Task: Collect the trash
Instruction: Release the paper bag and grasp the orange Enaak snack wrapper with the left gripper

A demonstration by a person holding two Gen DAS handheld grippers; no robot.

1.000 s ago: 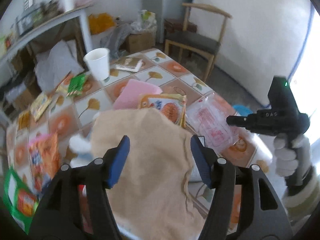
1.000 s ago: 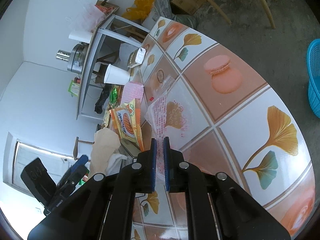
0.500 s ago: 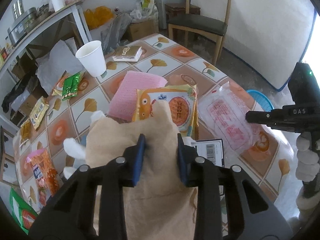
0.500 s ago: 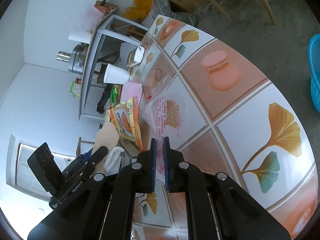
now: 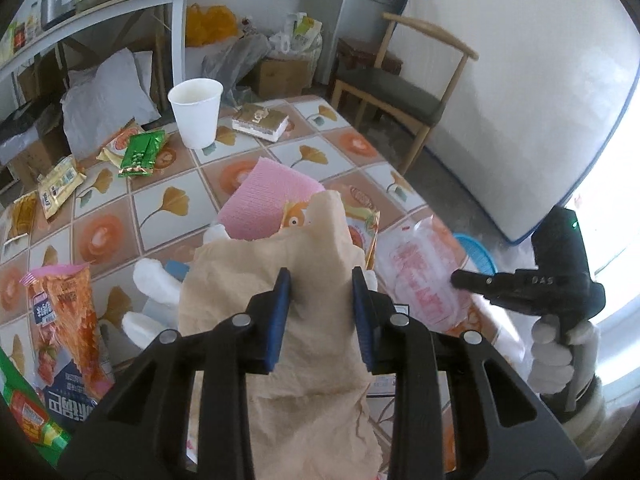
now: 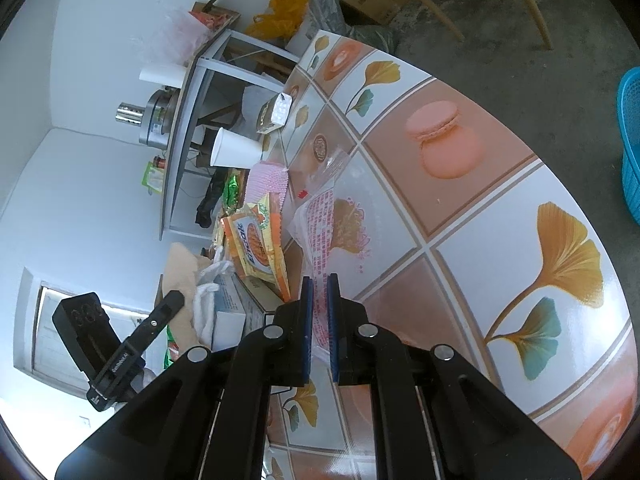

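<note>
My left gripper (image 5: pixel 322 292) squeezed the brown paper bag (image 5: pixel 304 360), which stood over the pile of trash on the table (image 5: pixel 168 204). My right gripper (image 6: pixel 319 292) was pinched tight on the clear plastic bag (image 6: pixel 332 216) with red writing. That bag lay flat on the table, just beside the orange snack packet (image 6: pixel 256 244).

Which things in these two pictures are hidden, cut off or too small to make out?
- Left wrist view: the brown paper bag covers the table under it and most of the orange snack packet.
- Left wrist view: the green packet is cut off by the left edge.
- Right wrist view: the blue basket is cut off by the right edge.
- Right wrist view: the red print on the clear plastic bag is too small to read.
</note>
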